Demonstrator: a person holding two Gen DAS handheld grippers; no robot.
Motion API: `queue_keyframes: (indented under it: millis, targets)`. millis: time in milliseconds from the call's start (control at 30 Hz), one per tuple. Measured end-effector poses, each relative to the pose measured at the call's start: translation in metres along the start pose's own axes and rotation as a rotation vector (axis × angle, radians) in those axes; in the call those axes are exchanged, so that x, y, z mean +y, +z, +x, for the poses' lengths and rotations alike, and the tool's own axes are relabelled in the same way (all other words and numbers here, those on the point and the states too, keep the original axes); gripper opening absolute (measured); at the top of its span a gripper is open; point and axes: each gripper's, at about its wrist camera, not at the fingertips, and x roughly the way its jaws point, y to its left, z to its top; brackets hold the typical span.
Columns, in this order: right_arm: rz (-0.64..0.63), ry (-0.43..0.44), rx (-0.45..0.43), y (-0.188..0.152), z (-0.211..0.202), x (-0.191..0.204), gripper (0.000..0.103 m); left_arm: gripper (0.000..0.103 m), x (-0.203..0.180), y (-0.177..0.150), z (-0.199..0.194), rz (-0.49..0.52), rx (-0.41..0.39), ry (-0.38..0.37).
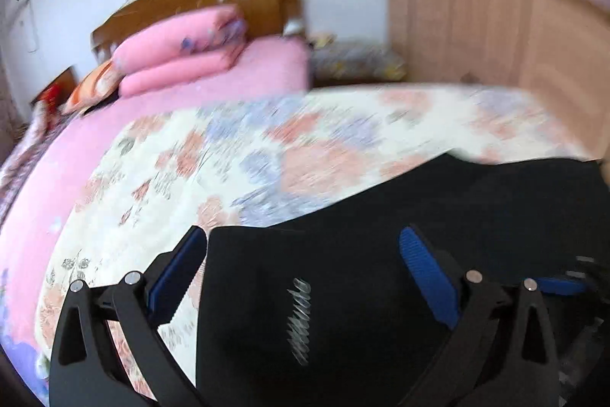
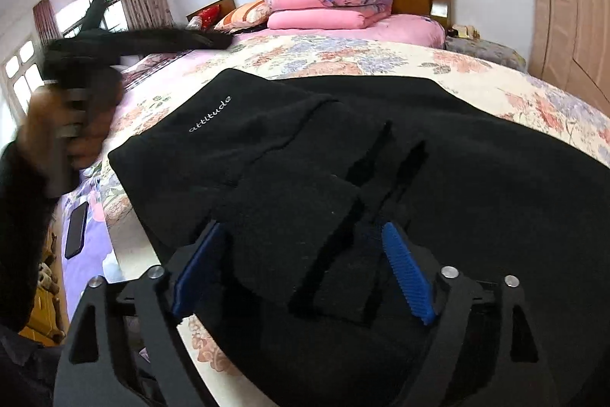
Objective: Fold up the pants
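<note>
Right wrist alone shows "attitude" lettering on black pants; both claws spread.

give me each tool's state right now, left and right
Left tool: open, holding nothing, above the black pants.
Right tool: open, fingers either side of a folded part of the pants, not clamped.

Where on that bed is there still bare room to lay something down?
Free: the floral bedspread between the black pants and the pink folded quilts. Crowded: the near part under the pants, and the left edge by the phone.
</note>
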Motion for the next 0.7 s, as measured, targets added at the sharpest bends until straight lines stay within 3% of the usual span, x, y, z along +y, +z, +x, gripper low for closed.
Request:
queue_keyframes:
  millis: [33,100,200,700]
  targets:
    - [0.004,-0.001,0.003,0.000,0.000,-0.001,0.083,0.101,0.002,-0.002,0.020,-0.005,0.045,0.028]
    - [-0.004,-0.005,0.003,0.000,0.000,-0.001,0.083,0.102,0.006,-0.011,0.055,-0.035,0.147,0.007]
    - [-0.003,-0.012,0.002,-0.001,0.001,-0.001,0.085,0.102,0.016,-0.009,0.053,-0.087,0.129,0.005]
    - [-0.011,-0.025,-0.004,-0.003,-0.001,0.001,0.086,0.102,0.020,-0.012,0.056,-0.100,0.134,-0.001]
